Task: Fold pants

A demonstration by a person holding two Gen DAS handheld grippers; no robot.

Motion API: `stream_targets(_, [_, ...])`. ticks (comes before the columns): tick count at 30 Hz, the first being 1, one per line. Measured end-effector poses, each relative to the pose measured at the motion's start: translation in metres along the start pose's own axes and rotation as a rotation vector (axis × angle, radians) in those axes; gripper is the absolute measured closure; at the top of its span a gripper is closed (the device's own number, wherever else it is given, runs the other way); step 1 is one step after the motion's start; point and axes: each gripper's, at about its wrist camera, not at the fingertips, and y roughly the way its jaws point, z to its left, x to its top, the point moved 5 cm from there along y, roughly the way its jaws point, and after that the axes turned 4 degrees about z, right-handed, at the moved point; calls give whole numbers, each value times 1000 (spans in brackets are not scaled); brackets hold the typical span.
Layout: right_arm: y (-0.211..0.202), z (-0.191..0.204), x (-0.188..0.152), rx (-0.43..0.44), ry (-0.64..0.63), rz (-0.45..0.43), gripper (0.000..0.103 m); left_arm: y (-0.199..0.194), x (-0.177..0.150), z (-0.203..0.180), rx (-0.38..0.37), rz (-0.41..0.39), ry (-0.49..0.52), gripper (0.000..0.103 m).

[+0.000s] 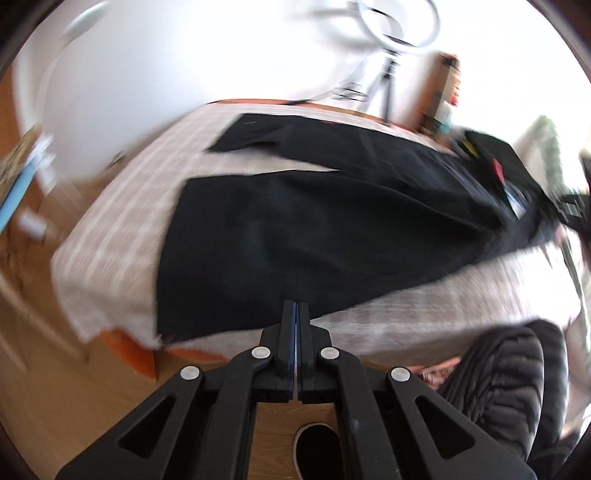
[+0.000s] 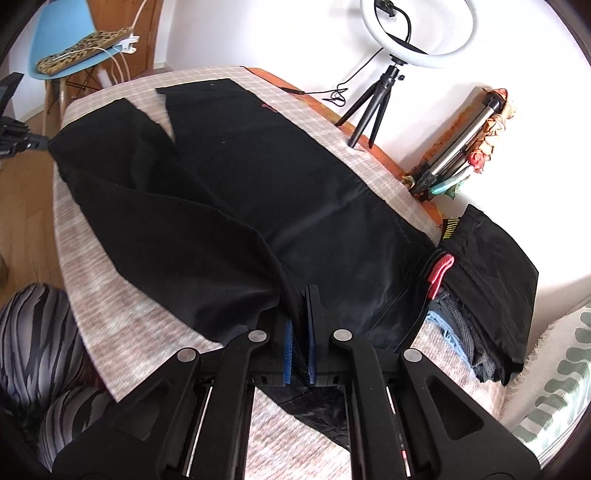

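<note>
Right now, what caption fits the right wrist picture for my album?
Right gripper pinches the black pants at the waist end, spread on a checked tablecloth.

The tabletop [image 1: 110,236] is seen by the left wrist view from off its near edge, looking across it toward the white wall, with floor visible below. It is seen by the right wrist view from close above its right end [image 2: 155,306], facing along its length. The black pants [image 1: 295,221] [image 2: 258,192] and ring light [image 1: 399,26] [image 2: 417,33] are shared by both views.
</note>
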Motion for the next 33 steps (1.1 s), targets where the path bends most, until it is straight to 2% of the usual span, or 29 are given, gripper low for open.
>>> stream_targets(3, [7, -2, 7, 1, 0, -3, 98, 9, 12, -20, -39, 22, 108, 103])
stream_targets(5, [11, -2, 8, -3, -10, 2, 98, 17, 16, -29, -28, 47, 168, 103])
stream_targets(9, [20, -2, 10, -10, -7, 11, 98, 26, 15, -36, -33, 88, 229, 103])
stream_targets(12, [24, 2, 10, -2, -6, 8, 98, 39, 15, -20, -40, 123, 161, 103])
stream_targets(14, [25, 5, 9, -6, -18, 8, 98, 51, 13, -10, -4, 162, 129, 103])
stream_targets(17, [25, 7, 6, -2, -15, 8, 98, 54, 13, -12, 10, 139, 149, 103])
stream_targets(19, [24, 6, 4, 8, 0, 10, 97, 57, 16, -11, 21, 147, 125, 103])
stream_targets(29, [26, 8, -12, 25, 12, 40, 97, 58, 18, 1, -31, 176, 37, 103])
stream_targets(33, [25, 10, -13, 28, 21, 33, 97, 59, 17, 11, -95, 184, -23, 103])
